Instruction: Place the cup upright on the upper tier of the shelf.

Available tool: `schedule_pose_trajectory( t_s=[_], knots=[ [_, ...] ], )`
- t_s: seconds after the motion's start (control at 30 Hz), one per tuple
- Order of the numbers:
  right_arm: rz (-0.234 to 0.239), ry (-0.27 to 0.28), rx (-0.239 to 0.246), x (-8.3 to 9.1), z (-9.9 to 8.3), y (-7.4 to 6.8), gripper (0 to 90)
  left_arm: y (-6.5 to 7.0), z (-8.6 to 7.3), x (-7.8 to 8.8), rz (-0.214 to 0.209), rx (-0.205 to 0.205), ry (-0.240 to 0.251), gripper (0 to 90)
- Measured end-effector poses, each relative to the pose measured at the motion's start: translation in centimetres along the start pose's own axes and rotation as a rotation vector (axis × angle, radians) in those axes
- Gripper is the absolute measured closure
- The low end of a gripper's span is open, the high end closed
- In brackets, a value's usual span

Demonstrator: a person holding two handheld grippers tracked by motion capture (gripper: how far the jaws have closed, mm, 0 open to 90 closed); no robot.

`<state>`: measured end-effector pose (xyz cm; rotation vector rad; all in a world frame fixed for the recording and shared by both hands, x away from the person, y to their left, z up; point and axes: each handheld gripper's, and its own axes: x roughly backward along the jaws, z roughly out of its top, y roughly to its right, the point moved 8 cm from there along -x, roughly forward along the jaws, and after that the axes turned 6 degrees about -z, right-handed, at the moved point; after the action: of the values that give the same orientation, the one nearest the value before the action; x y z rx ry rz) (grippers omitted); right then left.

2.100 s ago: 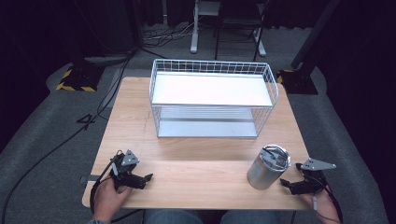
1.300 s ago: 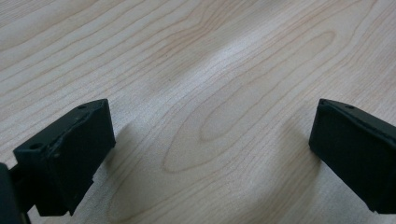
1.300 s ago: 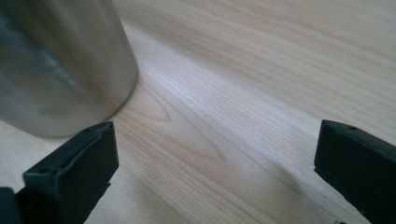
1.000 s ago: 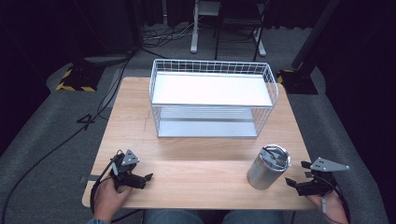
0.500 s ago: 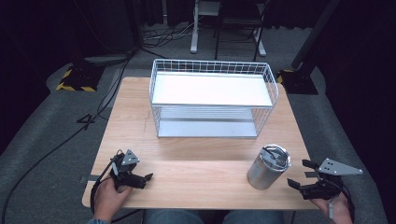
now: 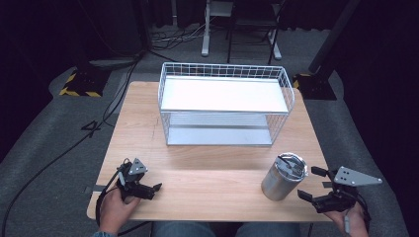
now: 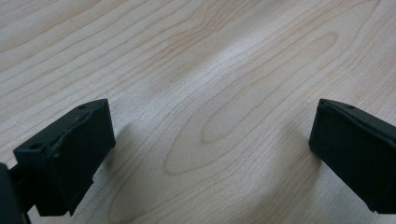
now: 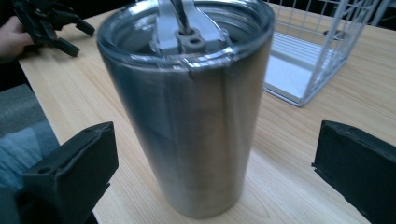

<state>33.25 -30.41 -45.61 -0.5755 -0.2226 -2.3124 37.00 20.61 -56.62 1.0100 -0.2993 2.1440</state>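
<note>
Brushed stainless-steel tumbler with clear lid (image 6: 284, 177) upright on the light wooden surface (image 6: 207, 163), front right, in front of the white wire basket with a white tray floor (image 6: 225, 104); basket looks empty. Tumbler contents not visible through the lid. Right hand-held gripper (image 6: 316, 186) just right of the tumbler at the surface edge, jaws spread wide, tumbler between them in the right gripper view, no contact. Left hand-held gripper (image 6: 153, 189) resting front left, jaws apart over bare wood, holding nothing.

place: prob. lab/studio | cues: black drapes, floor cables (image 6: 123, 94), hazard-taped stand base (image 6: 79, 84)
</note>
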Motion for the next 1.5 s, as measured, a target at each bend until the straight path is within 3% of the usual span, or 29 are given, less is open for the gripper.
schedule_pose_trajectory(
  t_s=[0.23,0.73,0.97,1.5],
  knots=[
    [0.018,0.029,0.005,-0.8,0.8,-1.0,0.0,0.0,0.0,0.0,0.0,0.0,0.0,0.6],
    [0.045,0.088,-0.04,-3.0,1.7,-1.7,0.0,0.0,0.0,0.0,0.0,0.0,0.0,0.6],
    [0.037,0.114,-0.069,-4.1,1.9,-1.6,0.0,0.0,0.0,0.0,0.0,0.0,0.0,0.6],
    [0.023,0.147,-0.068,-5.0,1.9,-1.8,0.0,0.0,0.0,0.0,0.0,0.0,0.0,0.6]
  ],
)
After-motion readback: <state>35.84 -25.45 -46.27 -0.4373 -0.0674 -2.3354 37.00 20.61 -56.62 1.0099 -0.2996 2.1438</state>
